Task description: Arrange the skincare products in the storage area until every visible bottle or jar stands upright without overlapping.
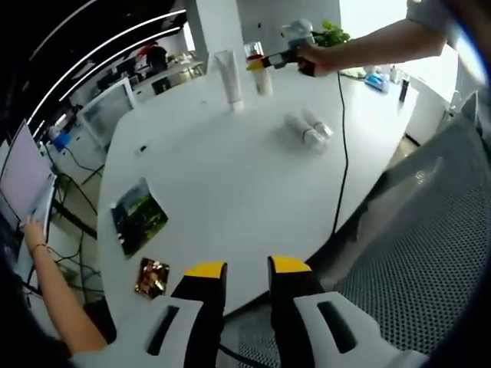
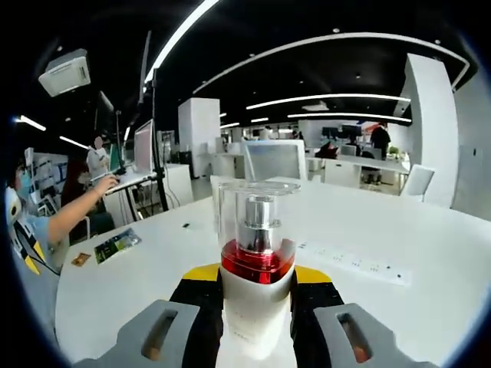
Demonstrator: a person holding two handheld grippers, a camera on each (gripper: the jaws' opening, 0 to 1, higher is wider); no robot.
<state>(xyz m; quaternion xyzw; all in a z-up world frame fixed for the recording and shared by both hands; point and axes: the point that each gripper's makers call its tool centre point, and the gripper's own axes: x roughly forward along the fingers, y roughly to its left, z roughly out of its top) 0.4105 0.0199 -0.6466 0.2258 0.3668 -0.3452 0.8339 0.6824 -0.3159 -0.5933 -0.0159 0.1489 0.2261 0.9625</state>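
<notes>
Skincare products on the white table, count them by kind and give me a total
Standing tube: 1
Pump bottle with clear cap, held upright in the right hand-held gripper: 1
Bottles lying on their sides: 2
Total: 4

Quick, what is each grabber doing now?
Left gripper: open, holding nothing.
Right gripper: shut on the clear-capped bottle.
</notes>
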